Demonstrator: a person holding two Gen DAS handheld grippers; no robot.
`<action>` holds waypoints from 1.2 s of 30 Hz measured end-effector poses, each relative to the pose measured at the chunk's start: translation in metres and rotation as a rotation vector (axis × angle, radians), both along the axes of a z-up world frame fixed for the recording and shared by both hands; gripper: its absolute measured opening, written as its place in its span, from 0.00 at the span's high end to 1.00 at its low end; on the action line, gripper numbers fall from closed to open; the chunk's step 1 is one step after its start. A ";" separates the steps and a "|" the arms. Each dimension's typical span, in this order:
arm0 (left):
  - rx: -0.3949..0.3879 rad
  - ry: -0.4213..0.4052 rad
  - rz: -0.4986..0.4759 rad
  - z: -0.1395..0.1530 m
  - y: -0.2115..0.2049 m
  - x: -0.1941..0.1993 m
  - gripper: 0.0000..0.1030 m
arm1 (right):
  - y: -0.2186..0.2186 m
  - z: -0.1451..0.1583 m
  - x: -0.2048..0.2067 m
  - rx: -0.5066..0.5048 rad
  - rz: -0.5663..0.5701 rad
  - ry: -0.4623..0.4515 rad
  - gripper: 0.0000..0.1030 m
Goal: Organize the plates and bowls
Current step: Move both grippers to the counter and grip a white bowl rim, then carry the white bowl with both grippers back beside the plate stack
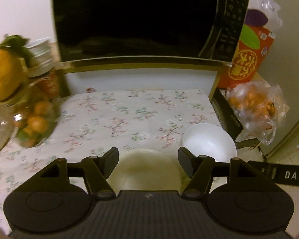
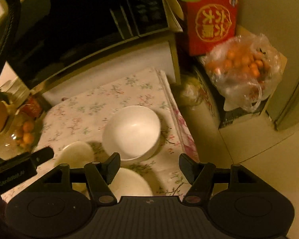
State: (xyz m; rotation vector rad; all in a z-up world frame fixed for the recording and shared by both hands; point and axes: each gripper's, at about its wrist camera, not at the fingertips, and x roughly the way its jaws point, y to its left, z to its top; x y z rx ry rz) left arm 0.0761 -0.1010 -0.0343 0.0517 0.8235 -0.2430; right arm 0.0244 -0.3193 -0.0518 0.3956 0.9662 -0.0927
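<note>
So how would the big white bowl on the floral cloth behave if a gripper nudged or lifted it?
The white bowl looks like glazed ceramic, so probably rigid, slippery at the rim and breakable if dropped. It sits upright and empty on the cloth, so a push would likely slide it or drag the cloth rather than tip it.

The left wrist view looks forward and down along its own black two-finger gripper, facing the black glass-fronted microwave squarely across the pale floral tablecloth — close above the table. The right wrist view looks down more steeply and is rolled, so the microwave slants across its far left. Both share the tablecloth, the round white ceramic bowl, the red printed carton and the clear plastic bag of small oranges — at far right.
</note>
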 end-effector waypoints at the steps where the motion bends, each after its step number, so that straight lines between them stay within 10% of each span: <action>1: -0.003 0.006 -0.008 -0.004 -0.006 0.004 0.39 | -0.003 -0.004 0.003 0.001 -0.004 0.002 0.39; 20: -0.007 0.082 -0.040 -0.047 -0.046 0.047 0.51 | -0.028 -0.040 0.039 0.123 -0.047 0.034 0.55; 36: 0.009 0.106 -0.071 -0.059 -0.061 0.055 0.92 | -0.009 -0.052 0.052 0.052 -0.023 0.064 0.92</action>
